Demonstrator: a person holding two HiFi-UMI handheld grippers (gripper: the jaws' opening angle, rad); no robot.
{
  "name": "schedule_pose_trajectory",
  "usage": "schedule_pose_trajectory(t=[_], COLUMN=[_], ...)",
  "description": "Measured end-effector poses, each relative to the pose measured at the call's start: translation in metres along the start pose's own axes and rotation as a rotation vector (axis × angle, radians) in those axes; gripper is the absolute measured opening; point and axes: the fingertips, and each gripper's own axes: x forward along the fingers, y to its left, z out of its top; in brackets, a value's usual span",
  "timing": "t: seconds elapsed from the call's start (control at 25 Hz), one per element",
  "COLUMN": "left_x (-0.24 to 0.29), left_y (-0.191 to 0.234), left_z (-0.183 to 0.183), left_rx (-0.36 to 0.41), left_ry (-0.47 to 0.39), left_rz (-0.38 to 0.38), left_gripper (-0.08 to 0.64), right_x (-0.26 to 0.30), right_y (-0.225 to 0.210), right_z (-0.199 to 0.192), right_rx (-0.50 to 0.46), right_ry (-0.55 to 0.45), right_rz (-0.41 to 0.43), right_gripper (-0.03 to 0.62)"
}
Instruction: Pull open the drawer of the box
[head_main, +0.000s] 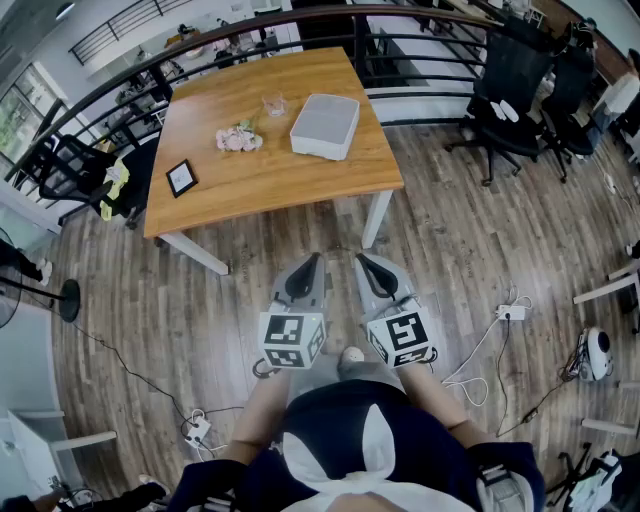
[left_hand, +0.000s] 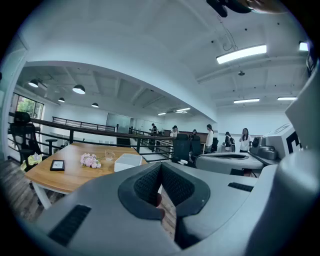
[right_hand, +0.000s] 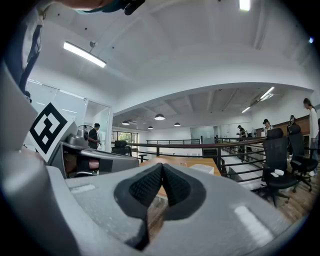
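Pointing toward the box (head_main: 325, 125) well ahead on the surface (head_main: 260, 185), left tongs (head_main: 312, 262) and right tongs (head_main: 366, 262) sit pressed together, empty, about equally distant.

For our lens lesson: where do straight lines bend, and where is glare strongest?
Head view: the railing bows around the table. Left gripper view: black rounded corners, ceiling light strip glares white. Right gripper view: same rounded corners, the ceiling arches.
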Motion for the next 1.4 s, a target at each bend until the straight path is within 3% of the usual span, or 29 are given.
schedule_pose_trajectory(t=[0.68, 1.08, 1.4], left_x=[0.020, 0.100, 0.177], left_y=[0.001, 0.060, 0.113], left_z=[-0.016, 0.005, 0.037], left_rx=[-0.007, 0.003, -0.005], left_ry=[0.033, 0.034, 0.033], left_rz=[0.016, 0.007, -0.054], left_gripper=[0.008, 0.008, 0.008], right_x=[0.014, 0.099, 0.188], right_y=[-0.007, -0.052, -0.088], right_z=[-0.015, -0.014, 0.008], right_rx=[-0.024, -0.024, -0.060], right_ry=[0.013, 0.030, 0.026], right_rz=[0.040, 0.023, 0.006], right_gripper=[0.000, 0.000, 0.000])
